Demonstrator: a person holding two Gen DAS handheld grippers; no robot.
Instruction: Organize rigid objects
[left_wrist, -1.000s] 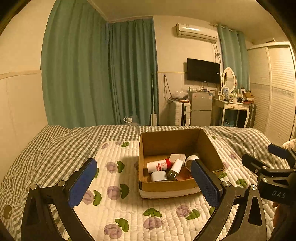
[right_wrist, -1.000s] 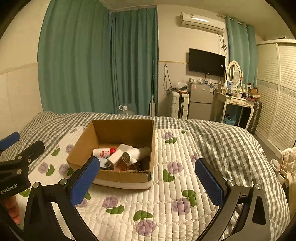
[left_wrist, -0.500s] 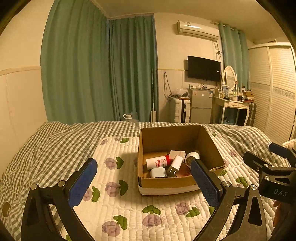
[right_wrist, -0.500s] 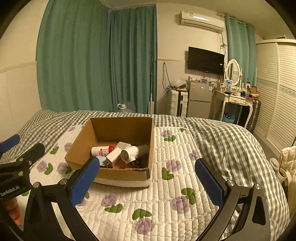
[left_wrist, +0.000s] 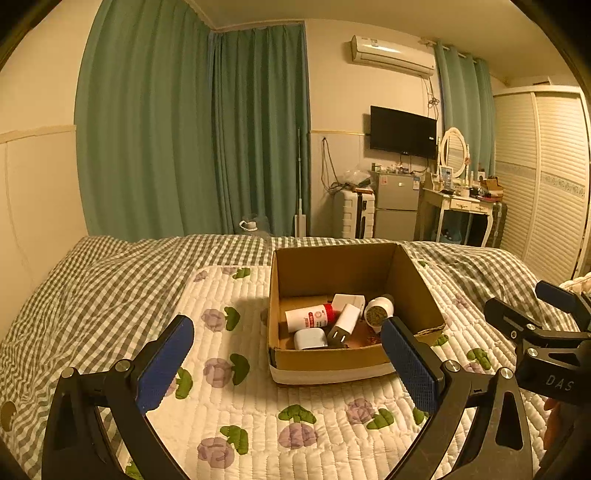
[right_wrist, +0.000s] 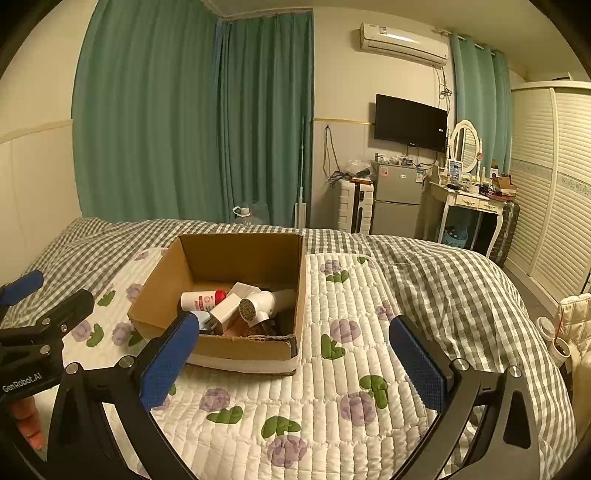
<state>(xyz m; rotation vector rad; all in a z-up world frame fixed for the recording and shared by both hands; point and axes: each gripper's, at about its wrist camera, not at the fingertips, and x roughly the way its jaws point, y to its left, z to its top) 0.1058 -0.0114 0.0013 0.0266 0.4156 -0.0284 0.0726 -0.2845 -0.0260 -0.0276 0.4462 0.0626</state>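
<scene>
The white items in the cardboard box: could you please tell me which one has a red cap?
The bottle lying on its side at the box's left; the charger and hair dryer beside it show no red.

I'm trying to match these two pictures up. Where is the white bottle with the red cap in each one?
Left wrist view: white bottle with the red cap lies on its side in the cardboard box, centre of the picture.
Right wrist view: same bottle, in the box's left half, left of centre.
Shared landmark: the wall television.
</scene>
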